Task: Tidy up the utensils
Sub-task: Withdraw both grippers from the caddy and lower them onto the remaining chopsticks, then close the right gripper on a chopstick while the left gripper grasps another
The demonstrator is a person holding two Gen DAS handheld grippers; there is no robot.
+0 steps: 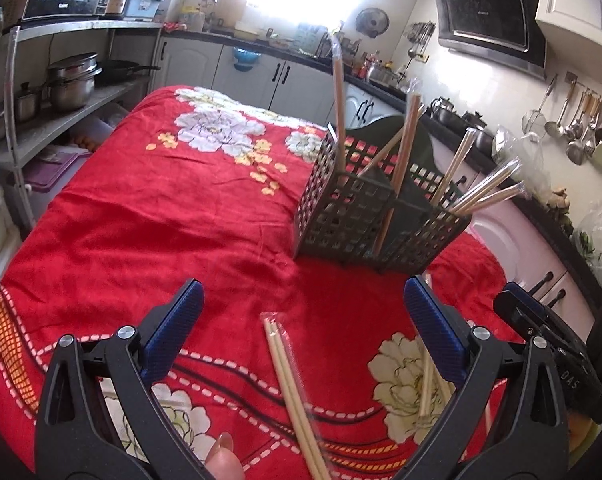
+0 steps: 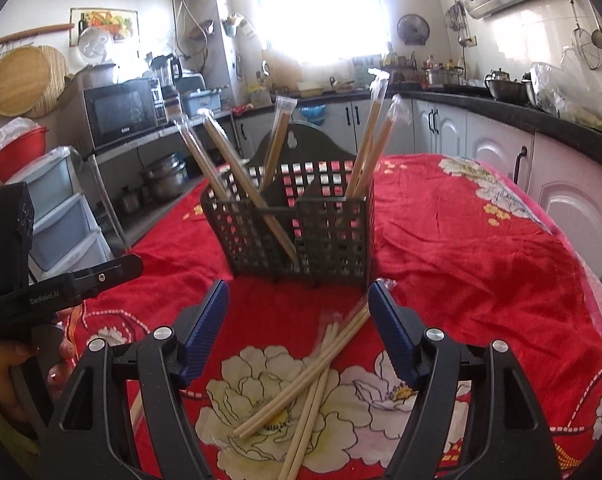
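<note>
Left wrist view: the left hand-held gripper point(image 1: 303, 312) hangs over a tabletop covered by a red floral cloth point(image 1: 149, 216), its 2 blue-padded jaws spread wide with nothing pinched. Between them, on the cloth, lies a wrapped pair of chopsticks point(image 1: 289, 384), running from near the middle down to the bottom edge. More loose chopsticks point(image 1: 427, 384) lie partly hidden behind the right jaw. Beyond the jaws stands a dark perforated utensil basket point(image 1: 357, 216) with a divider inside; several wrapped chopstick pairs point(image 1: 405, 148) stick out of it, some near upright, some leaning right. A fingertip point(image 1: 223, 454) shows at the bottom edge. At the right edge part of the right hand-held gripper point(image 1: 541, 328) comes into view.

Right wrist view: the right hand-held gripper point(image 2: 299, 304) hangs over the same red floral cloth point(image 2: 481, 264), jaws held well apart and gripping nothing. Below and between them 2 or 3 loose chopstick pairs point(image 2: 313, 372) lie crossed over a pale printed flower, one tip just beside the right jaw. The utensil basket point(image 2: 297, 232) stands close ahead, apart from the jaws, with wrapped chopstick pairs point(image 2: 217, 160) fanning left and right out of its compartments. At the left edge a person's hand point(image 2: 17, 368) holds the left hand-held gripper point(image 2: 61, 284), seen from the side.
</note>
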